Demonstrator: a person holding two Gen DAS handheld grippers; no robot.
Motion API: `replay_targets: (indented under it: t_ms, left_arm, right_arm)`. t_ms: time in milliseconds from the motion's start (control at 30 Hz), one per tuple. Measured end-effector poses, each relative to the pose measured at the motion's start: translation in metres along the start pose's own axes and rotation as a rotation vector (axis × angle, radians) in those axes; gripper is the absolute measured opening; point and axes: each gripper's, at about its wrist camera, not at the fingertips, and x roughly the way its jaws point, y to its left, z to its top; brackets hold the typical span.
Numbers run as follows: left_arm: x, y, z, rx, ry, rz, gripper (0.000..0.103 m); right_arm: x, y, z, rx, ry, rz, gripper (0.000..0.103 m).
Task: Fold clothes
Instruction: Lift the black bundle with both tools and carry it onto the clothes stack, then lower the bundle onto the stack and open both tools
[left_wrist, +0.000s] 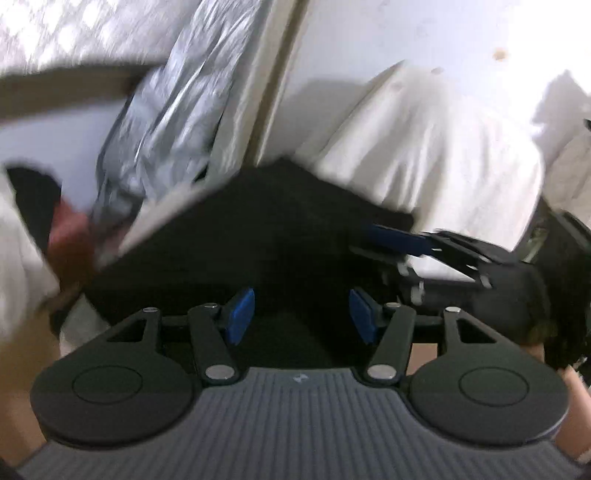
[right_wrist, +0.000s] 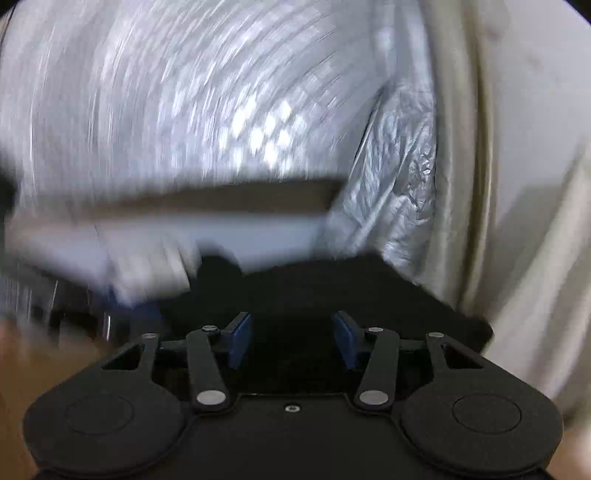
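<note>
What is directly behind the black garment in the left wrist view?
Behind the black garment lie a crinkled silvery plastic bag, a pale door frame and a white cloth. The garment hides whatever it rests on. The picture is blurred.

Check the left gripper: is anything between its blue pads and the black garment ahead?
Nothing: in the left wrist view the left gripper stands open, pads clear, the black garment lying directly beyond.
</note>
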Motion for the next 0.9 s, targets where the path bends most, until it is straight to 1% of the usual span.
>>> replay_targets:
  t_ms: [33,100,133,167,200,233,300,333,400,533,667,767,833,867,900]
  left_arm:
    - [0.009,0.007,-0.003,-0.020,0.021,0.016,0.056]
    - [0.022,0.023,-0.009,-0.059,0.044,0.019,0.056]
    - [0.028,0.030,-0.012,-0.083,0.051,0.013,0.056]
    - [0.030,0.035,-0.013,-0.111,0.051,-0.007,0.055]
    - [0.032,0.039,-0.013,-0.127,0.051,-0.018,0.053]
    - [0.033,0.041,-0.015,-0.133,0.051,-0.022,0.053]
    - [0.033,0.036,-0.019,-0.096,0.053,0.004,0.050]
    - [0.032,0.034,-0.021,-0.082,0.054,0.016,0.050]
    - [0.035,0.036,-0.020,-0.087,0.051,0.039,0.049]
    - [0.034,0.030,-0.019,-0.068,0.049,0.108,0.049]
    - [0.030,0.032,-0.018,-0.102,0.066,0.144,0.048]
    - [0.023,0.031,-0.018,-0.135,0.079,0.163,0.048]
    - [0.014,0.024,-0.015,-0.130,0.087,0.171,0.048]
    - [0.007,0.018,-0.015,-0.118,0.089,0.175,0.051]
    - [-0.002,0.009,-0.015,-0.094,0.087,0.187,0.064]
  right_arm:
    - [0.005,0.005,-0.008,-0.063,0.036,-0.033,0.054]
    - [0.008,-0.004,-0.024,-0.033,0.052,-0.024,0.054]
    - [0.009,-0.009,-0.030,-0.004,0.046,-0.005,0.054]
    - [0.008,-0.017,-0.035,0.037,0.038,0.015,0.054]
    - [0.009,-0.018,-0.041,0.049,0.028,0.018,0.054]
    - [0.009,-0.020,-0.046,0.061,0.018,0.021,0.054]
    - [0.011,-0.022,-0.058,0.083,-0.003,0.025,0.054]
    - [0.016,-0.019,-0.059,0.083,-0.010,0.016,0.054]
    - [0.028,-0.013,-0.058,0.090,-0.025,-0.006,0.055]
    - [0.050,-0.004,-0.051,0.112,-0.052,-0.028,0.056]
    - [0.063,0.009,-0.054,0.138,-0.077,-0.074,0.056]
    - [0.060,0.014,-0.048,0.148,-0.061,-0.085,0.058]
    - [0.055,0.017,-0.038,0.175,-0.037,-0.101,0.059]
    - [0.050,0.022,-0.031,0.172,-0.017,-0.117,0.063]
    - [0.044,0.028,-0.025,0.167,-0.001,-0.135,0.065]
